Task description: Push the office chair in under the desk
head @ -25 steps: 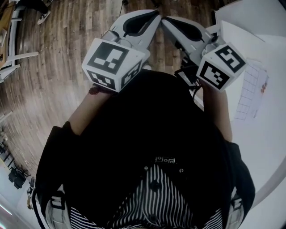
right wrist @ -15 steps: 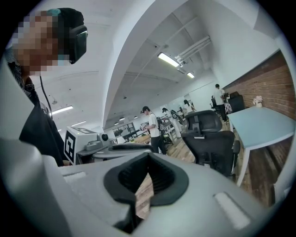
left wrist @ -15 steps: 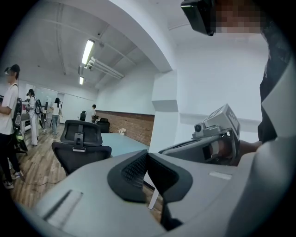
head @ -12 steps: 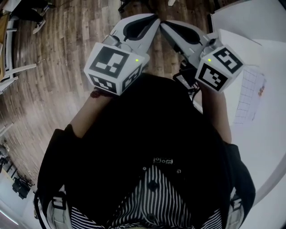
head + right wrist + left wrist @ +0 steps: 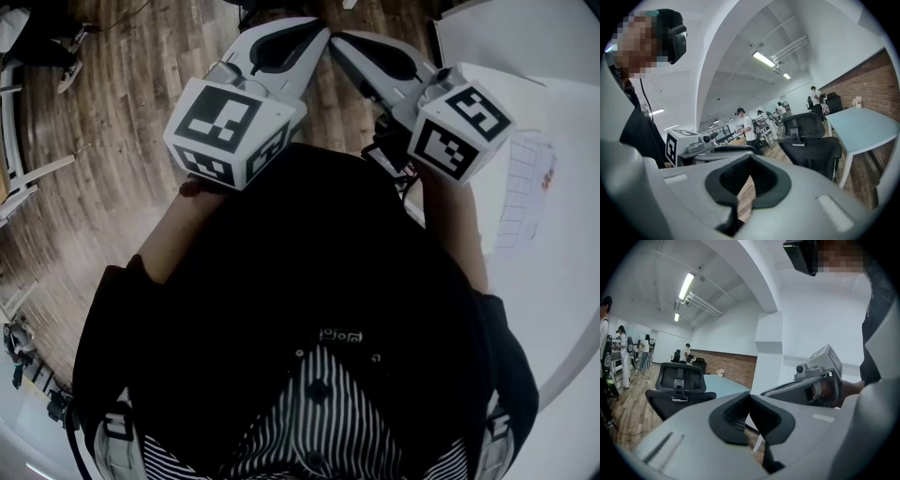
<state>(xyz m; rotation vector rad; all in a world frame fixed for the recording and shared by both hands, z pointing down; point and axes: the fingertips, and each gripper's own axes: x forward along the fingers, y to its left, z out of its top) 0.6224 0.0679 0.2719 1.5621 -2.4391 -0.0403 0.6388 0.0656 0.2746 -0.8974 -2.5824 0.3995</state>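
Office chair (image 5: 812, 140), black with a mesh back and headrest, stands on the wood floor at the near edge of the pale blue-green table (image 5: 862, 124). Its seat looks to be out from under the top, though how far is hard to tell from here. The push has not begun. Both grippers are held up in front of the person's chest, well apart from the chair, and neither touches it. The left gripper (image 5: 750, 399) has its jaws together with nothing between them, and so does the right gripper (image 5: 751, 161). The whole job is left, by my reading: get to the chair, set the grippers against its back, and roll it in under the table.

No brand or label on the chair or table can be read. The cubes on the grippers carry black-and-white square markers, not letters. A gridded sheet (image 5: 525, 187) bears a small red mark, and the person's dark garment a small logo (image 5: 345, 335); both are too small to read.
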